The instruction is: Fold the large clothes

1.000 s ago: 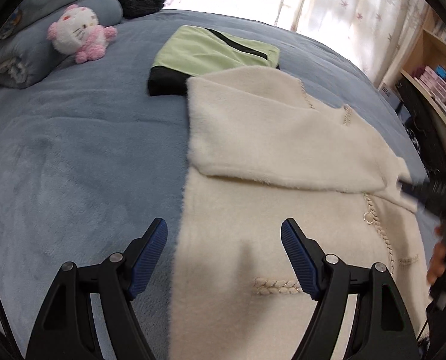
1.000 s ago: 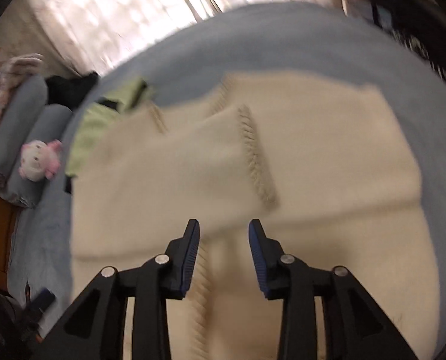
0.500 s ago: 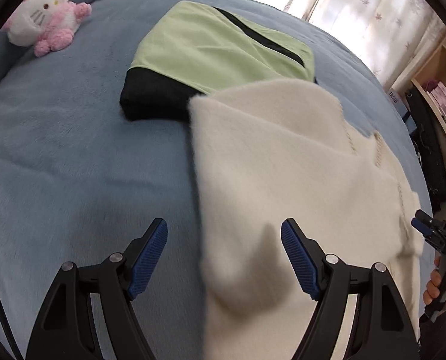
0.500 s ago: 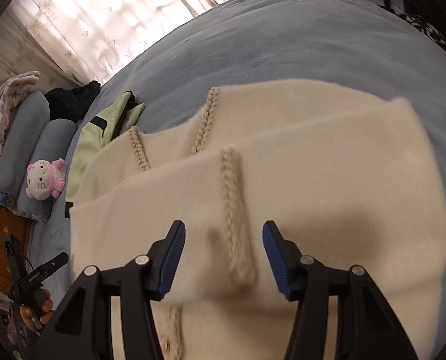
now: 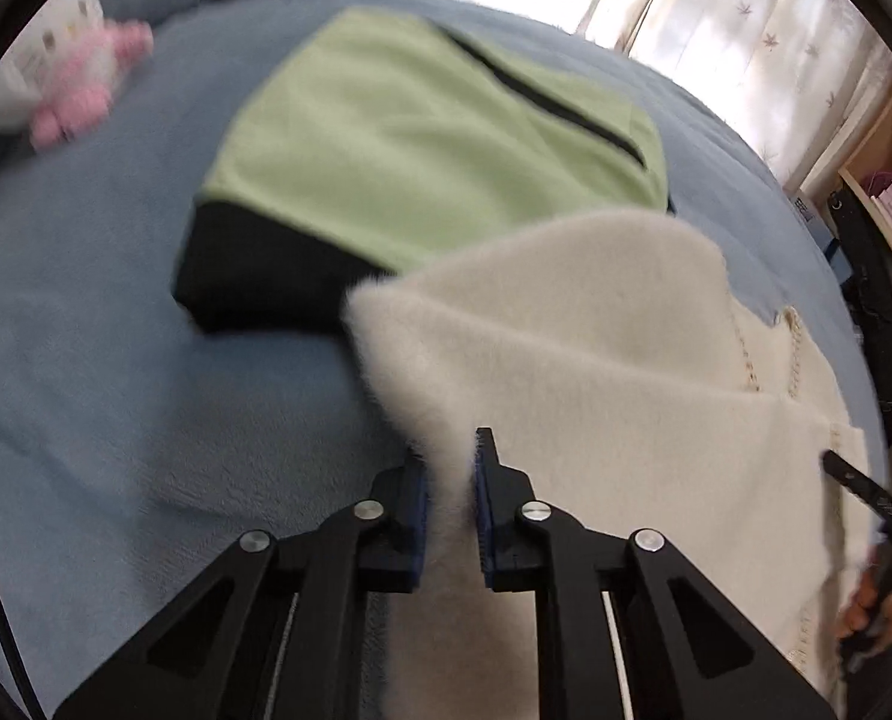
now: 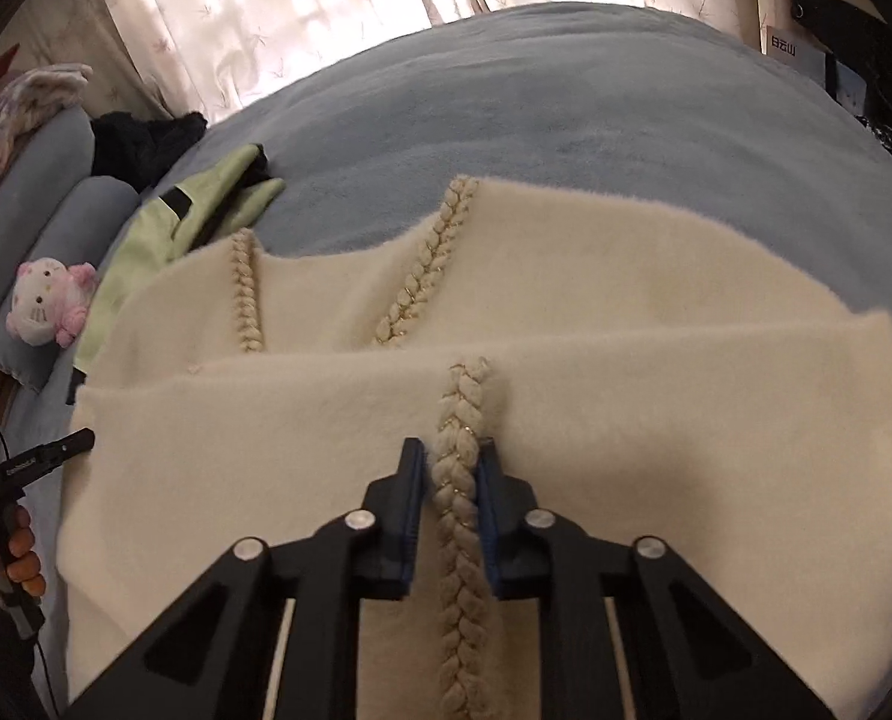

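Both hand-held grippers closed onto cream coat (image 6: 626,432).

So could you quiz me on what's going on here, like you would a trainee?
1. True or false: the left gripper is pinching the cream coat.
2. What runs between the right gripper's fingers: (a) braided trim, (b) a zip, (c) a belt?
3. Which garment lies just beyond the coat in the left wrist view?

Key: 1 true, at its edge. 2 (a), the braided trim. 3 the green and black jacket.
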